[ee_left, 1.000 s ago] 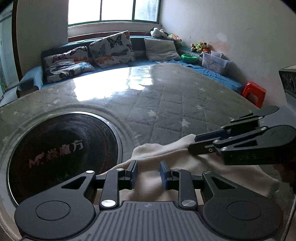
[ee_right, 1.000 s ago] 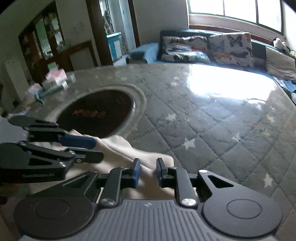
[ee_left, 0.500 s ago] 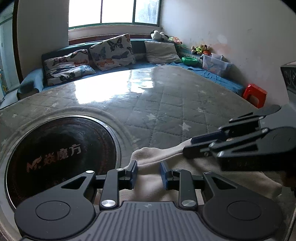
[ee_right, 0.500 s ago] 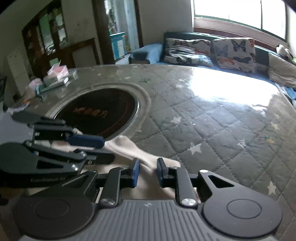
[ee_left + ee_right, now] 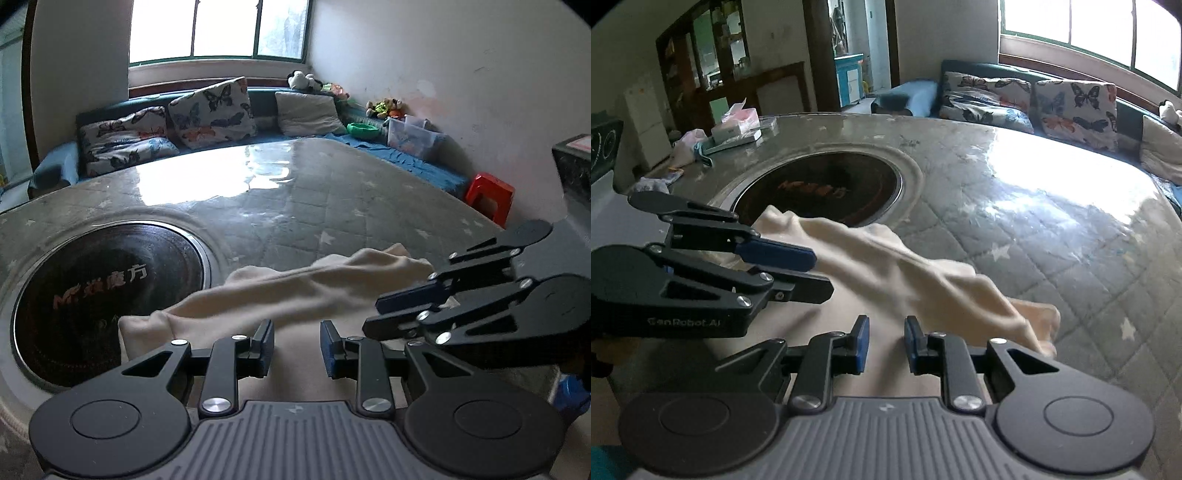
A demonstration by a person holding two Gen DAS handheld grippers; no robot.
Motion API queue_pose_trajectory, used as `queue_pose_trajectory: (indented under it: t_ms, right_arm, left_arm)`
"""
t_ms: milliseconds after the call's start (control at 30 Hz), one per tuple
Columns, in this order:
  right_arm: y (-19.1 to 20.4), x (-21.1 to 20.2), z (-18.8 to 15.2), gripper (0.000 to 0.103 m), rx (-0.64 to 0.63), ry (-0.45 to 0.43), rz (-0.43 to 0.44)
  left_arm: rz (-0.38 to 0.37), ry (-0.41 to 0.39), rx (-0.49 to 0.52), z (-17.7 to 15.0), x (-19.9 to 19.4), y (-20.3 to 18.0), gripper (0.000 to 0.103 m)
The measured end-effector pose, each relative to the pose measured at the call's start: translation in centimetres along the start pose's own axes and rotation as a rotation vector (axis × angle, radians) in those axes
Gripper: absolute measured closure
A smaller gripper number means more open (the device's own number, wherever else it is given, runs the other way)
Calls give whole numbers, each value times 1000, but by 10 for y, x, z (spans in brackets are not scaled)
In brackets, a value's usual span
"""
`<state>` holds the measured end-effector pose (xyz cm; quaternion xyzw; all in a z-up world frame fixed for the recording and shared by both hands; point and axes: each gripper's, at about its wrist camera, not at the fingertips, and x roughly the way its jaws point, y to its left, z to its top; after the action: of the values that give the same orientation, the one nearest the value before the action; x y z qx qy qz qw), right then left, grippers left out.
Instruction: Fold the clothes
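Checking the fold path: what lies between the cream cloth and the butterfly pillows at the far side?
Only bare quilted table cover, shiny with window glare, between the cream cloth and the butterfly pillows. Both wrist views show it.

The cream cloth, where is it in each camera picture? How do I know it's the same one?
Left wrist view: the cream cloth runs across the lower middle, from the left gripper toward the right gripper.
Right wrist view: the cream cloth runs slanting across the lower middle.
Shared landmark: the round black cooktop set into the table, just beyond the cloth.
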<state>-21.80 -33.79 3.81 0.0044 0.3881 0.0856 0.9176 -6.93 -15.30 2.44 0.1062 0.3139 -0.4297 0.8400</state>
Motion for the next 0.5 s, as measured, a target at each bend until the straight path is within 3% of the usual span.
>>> queue_pose_trajectory:
  t_ms: [200,367,500]
  right_arm:
    - [16,-29,-23,84,-31,-25,22]
    - [17,-39,-46,84,-14,-12,3]
    - [6,-58,-51,84,33,-52,-8]
  left_arm:
    - [-28,-10,18,-18,-19,-11,73]
    - [-6,20,12,-36,-22,-12,73]
    - [24,-14,-25,-34,-34,1,73]
